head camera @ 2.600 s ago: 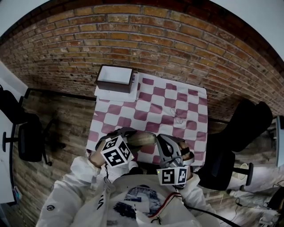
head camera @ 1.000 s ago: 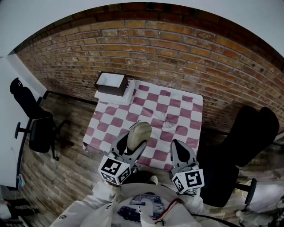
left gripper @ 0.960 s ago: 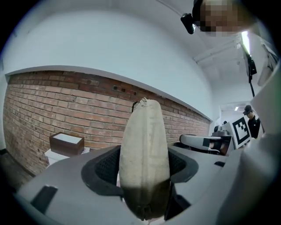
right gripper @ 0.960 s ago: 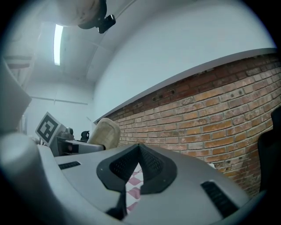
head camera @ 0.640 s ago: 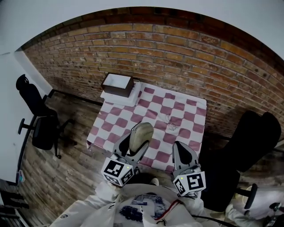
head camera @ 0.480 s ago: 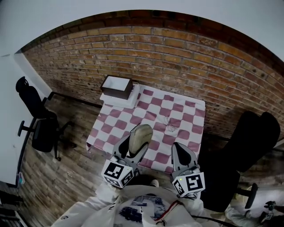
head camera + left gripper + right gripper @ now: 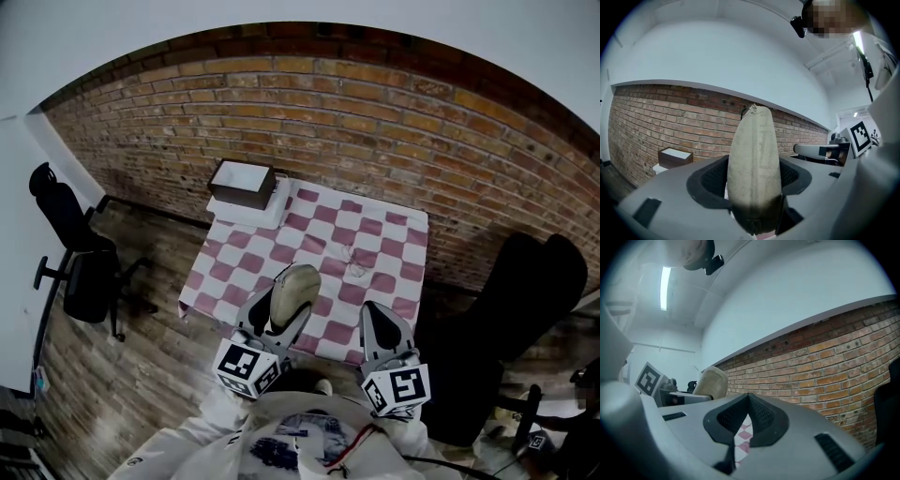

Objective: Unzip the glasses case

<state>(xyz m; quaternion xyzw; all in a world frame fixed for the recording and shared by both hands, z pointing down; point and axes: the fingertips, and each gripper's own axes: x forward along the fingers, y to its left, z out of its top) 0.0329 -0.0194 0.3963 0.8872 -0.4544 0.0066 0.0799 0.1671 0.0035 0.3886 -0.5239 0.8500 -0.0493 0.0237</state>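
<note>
Glasses case (image 7: 296, 283) juts forward, clamped in the left gripper (image 7: 284, 309), over the checkered table (image 7: 394, 234) near edge; right gripper (image 7: 376, 309), closed and empty, alongside, apart.

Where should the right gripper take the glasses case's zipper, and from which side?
Probably the small zipper pull at the far tip of the glasses case, approached from the right: the left gripper clamps its near end, so that tip sticks out free.

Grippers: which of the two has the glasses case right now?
The left gripper: its jaws are clamped on the beige glasses case, which sticks out ahead of them. The right gripper beside it is shut on nothing.
</note>
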